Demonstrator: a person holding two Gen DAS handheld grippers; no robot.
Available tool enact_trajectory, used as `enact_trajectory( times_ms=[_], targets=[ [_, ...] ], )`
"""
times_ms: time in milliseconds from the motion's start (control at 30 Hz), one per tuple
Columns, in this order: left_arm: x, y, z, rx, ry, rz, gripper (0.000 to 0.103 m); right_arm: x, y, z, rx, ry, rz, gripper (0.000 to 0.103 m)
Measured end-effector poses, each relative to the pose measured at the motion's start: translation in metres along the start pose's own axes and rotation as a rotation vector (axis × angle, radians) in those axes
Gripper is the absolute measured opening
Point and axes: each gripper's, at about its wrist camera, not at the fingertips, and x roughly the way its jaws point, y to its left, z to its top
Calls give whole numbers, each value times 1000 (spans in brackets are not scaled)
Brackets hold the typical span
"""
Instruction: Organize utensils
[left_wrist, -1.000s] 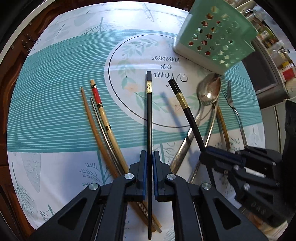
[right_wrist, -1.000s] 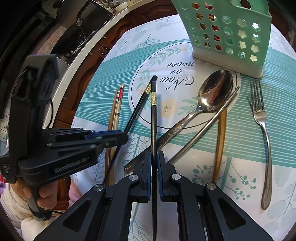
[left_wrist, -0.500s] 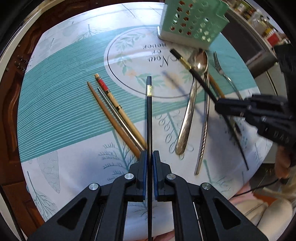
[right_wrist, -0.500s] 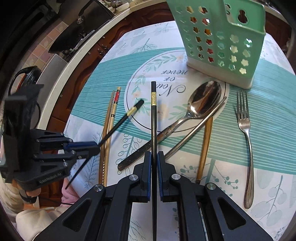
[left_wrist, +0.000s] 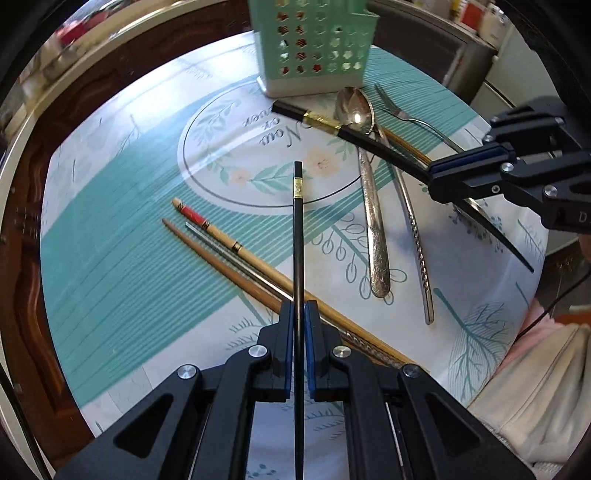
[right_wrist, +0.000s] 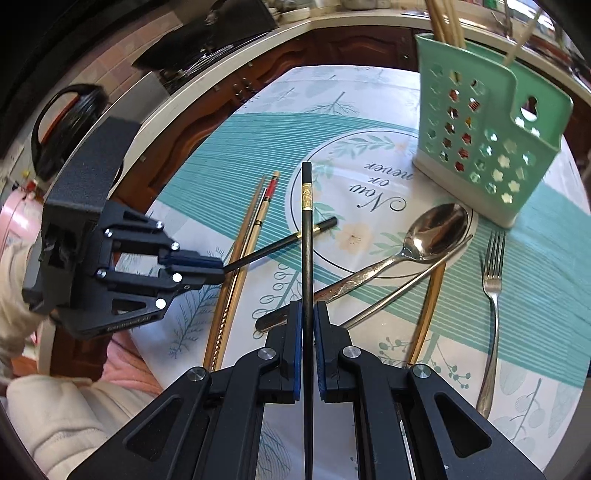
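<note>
Since a second ago, both your hands have lifted and rolled, so the green basket (right_wrist: 487, 147) now stands upright at the top of both views and the table looks farther away.

Your left gripper (left_wrist: 299, 314) is squeezed tight on a thin black chopstick (left_wrist: 298, 236). The stick is smooth and square at the top, with a shiny gold band. It pokes straight out over the tablecloth (left_wrist: 122, 236).

Your right gripper (right_wrist: 307, 314) is also pinched shut on its own black chopstick (right_wrist: 306, 258), which looks just the same. In the right view the two sticks cross, but you can't tell if they touch.

The basket is pale green plastic with flower-shaped holes. Some light wooden sticks (right_wrist: 443, 18) already stand in it.

Flat on the cloth lie three more chopsticks side by side: a plain brown one (left_wrist: 218, 262), a thin grey metal one (left_wrist: 236, 258), and a pale one with red paint (left_wrist: 236, 245).

Near the basket lie a big shiny spoon (right_wrist: 436, 236) with a bumpy patterned handle, a silver fork (right_wrist: 493, 280), a thin metal stick with a twisted end (left_wrist: 417, 243), and a gold stick (right_wrist: 430, 306) partly under it.

The cloth is smooth, with teal stripes, leaves and a round ring with curly words.

A cream sleeve (right_wrist: 66, 417) shows at the edge.
</note>
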Motion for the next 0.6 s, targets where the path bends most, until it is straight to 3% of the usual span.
enact_trajectory(
  times_ms=[300,467,600],
  targets=[
    [6,-9,18,180,-20,39,4,4,21,-3,-111,11,-45,6],
    [10,8,29,132,-18,33,4,15,26,-5,-128,37,-52,6],
    [4,21,29,70,-40,27,13,28,26,-8,-125,76,-60,6]
  ],
)
